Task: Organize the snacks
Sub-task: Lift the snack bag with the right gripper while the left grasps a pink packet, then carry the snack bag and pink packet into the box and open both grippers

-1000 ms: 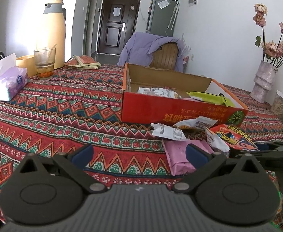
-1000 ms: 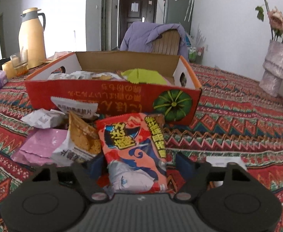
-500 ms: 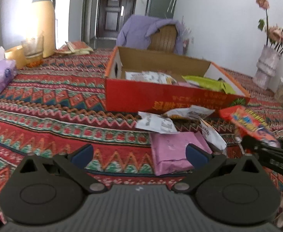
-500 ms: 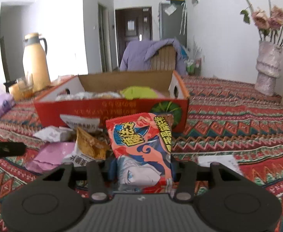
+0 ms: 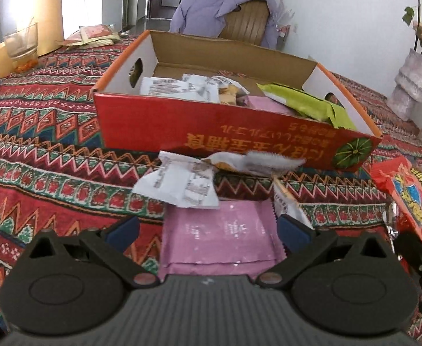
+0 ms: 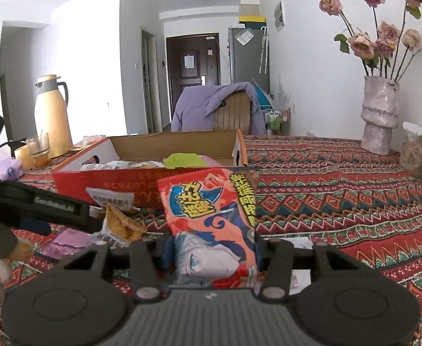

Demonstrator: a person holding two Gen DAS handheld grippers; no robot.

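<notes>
My right gripper has its jaws closed on one red packet, held upright off the bench in front of the box. My left gripper has its jaws wide open, touching nothing, with one pink packet lying flat on the bench between them. Just beyond the pink packet lie three more loose packets: one white, one long pale one against the front wall of the box, and one with its corner beside my left gripper's right finger. The one box stands mid-bench, open-topped, holding one green packet, one pink one and some white ones I cannot count. One vase stands near the right edge, one flask and one glass near the left.
</notes>
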